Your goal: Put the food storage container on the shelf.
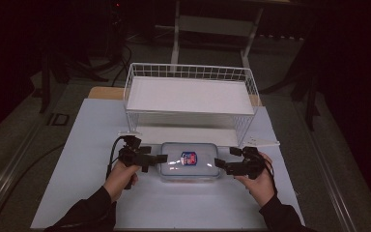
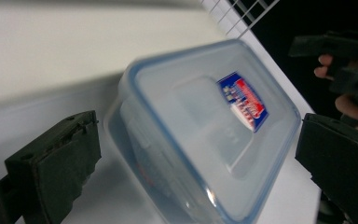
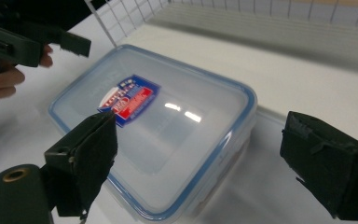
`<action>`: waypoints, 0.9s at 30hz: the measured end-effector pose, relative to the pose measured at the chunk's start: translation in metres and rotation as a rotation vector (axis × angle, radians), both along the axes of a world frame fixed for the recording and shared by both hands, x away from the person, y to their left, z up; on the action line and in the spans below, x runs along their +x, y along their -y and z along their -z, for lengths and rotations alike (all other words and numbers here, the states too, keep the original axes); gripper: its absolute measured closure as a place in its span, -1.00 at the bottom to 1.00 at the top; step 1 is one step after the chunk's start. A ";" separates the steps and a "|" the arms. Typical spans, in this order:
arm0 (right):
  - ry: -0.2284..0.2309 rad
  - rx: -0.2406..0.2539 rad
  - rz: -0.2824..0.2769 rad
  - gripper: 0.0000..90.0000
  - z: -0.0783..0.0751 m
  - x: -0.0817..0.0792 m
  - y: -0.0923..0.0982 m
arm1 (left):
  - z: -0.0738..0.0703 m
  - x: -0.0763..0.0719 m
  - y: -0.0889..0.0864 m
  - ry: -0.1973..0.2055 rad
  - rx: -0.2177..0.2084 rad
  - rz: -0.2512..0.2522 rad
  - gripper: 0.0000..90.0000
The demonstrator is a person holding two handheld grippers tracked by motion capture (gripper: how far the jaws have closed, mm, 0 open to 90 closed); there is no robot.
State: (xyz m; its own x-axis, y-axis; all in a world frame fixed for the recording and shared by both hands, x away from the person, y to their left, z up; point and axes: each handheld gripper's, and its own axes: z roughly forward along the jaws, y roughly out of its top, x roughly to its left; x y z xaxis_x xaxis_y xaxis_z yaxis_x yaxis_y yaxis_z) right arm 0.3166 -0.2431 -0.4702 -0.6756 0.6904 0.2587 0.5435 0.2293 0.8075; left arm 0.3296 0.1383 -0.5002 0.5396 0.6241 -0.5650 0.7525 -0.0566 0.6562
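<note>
Clear plastic container (image 1: 190,161) with a blue-rimmed lid and a red-and-blue sticker sits flat on the white table (image 1: 77,183), just in front of the white wire rack (image 1: 191,94). It lies lengthwise across the person's reach, one short end toward each hand; my guess is that this is why both tools come at it from the sides.

Left gripper (image 1: 160,157) at the container's left end, tips close to the rim or touching it; I cannot tell which from above. In the left gripper view its jaws stand wide apart, with the container (image 2: 205,135) in the gap ahead of them, nothing gripped.

Right gripper (image 1: 218,163) mirrors it at the right end. In the right gripper view the jaws are spread as far as they seem to go; the container (image 3: 158,126) lies between and beyond them, and the pads are not pressing on it.

Judgement: a two-handed approach is under way, one tool per end, probably because the box is too broad for a single grip. The lid looks seated all round. The rack's shelf stands bare just behind, a likely destination, though that is only a guess.
</note>
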 end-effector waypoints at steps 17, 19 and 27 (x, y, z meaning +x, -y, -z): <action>-0.374 0.173 0.019 -0.59 0.030 0.030 0.005 | 0.029 0.016 -0.008 -0.318 -0.121 -0.015 -0.66; -0.416 0.203 0.024 -0.57 0.035 0.035 0.006 | 0.031 0.017 -0.008 -0.328 -0.136 -0.007 -0.63; -0.488 0.202 0.025 -0.38 0.042 0.041 0.000 | 0.035 0.018 -0.008 -0.365 -0.166 -0.007 -0.19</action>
State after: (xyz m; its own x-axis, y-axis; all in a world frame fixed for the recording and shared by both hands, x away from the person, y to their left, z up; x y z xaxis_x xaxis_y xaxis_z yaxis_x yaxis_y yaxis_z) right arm 0.3574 -0.2429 -0.5118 -0.4278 0.6082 0.6687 0.8704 0.0776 0.4862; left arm 0.3475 0.1460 -0.5349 0.2809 0.5115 -0.8121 0.9378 0.0336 0.3455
